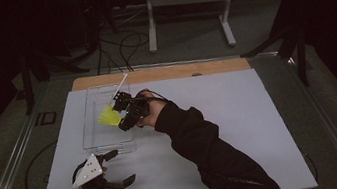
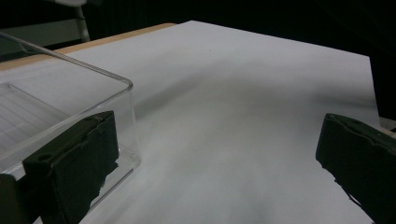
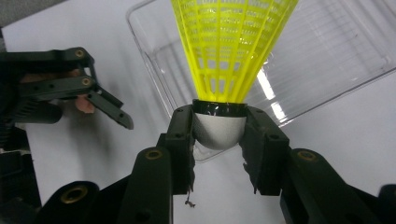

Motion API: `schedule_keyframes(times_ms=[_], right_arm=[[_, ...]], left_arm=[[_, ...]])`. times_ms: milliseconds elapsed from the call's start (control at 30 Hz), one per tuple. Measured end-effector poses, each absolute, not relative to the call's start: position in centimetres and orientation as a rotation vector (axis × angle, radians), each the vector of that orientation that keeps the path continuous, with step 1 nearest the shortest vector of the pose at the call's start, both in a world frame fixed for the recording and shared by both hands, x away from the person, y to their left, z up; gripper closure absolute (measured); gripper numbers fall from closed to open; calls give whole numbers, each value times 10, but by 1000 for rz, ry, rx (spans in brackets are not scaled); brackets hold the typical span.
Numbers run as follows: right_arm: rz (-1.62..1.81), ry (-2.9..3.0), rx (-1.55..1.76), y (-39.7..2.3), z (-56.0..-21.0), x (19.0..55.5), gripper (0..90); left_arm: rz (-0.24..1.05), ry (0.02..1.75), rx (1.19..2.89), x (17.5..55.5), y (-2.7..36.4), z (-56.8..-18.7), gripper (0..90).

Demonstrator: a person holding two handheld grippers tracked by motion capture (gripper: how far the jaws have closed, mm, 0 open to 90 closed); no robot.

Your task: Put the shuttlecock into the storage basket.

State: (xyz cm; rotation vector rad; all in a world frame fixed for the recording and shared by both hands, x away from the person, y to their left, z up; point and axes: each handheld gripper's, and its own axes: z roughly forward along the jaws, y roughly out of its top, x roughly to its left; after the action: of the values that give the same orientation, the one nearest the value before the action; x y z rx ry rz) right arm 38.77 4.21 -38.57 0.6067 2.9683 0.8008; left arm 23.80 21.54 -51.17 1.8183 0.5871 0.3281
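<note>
My right gripper (image 3: 219, 135) pinching the yellow shuttlecock (image 3: 231, 51) by its white cork between 2 jaws, over the clear plastic tray (image 1: 93, 136) at far left, skirt pointing left, long axis roughly level, my left gripper (image 1: 122, 167) spread, nearer.

The shuttlecock (image 3: 232, 51) hangs over the tray (image 3: 336, 51); left gripper (image 1: 117, 168) lies nearer the person.

Right gripper (image 1: 119, 113) extended forward on an outstretched sleeved arm, jaws clamped; left gripper (image 1: 117, 168) near the body, jaws wide apart.
</note>
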Motion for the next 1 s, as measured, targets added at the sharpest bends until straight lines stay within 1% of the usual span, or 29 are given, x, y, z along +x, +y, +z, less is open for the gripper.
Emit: schedule_keyframes(times_ms=[467, 1000], right_arm=[[745, 3020, 631, 54, -411, 393, 655], [676, 3067, 666, 64, -429, 395, 655]], left_arm=[[325, 584, 1818, 238, 215, -512, 0], [317, 589, 1818, 238, 215, -512, 0]])
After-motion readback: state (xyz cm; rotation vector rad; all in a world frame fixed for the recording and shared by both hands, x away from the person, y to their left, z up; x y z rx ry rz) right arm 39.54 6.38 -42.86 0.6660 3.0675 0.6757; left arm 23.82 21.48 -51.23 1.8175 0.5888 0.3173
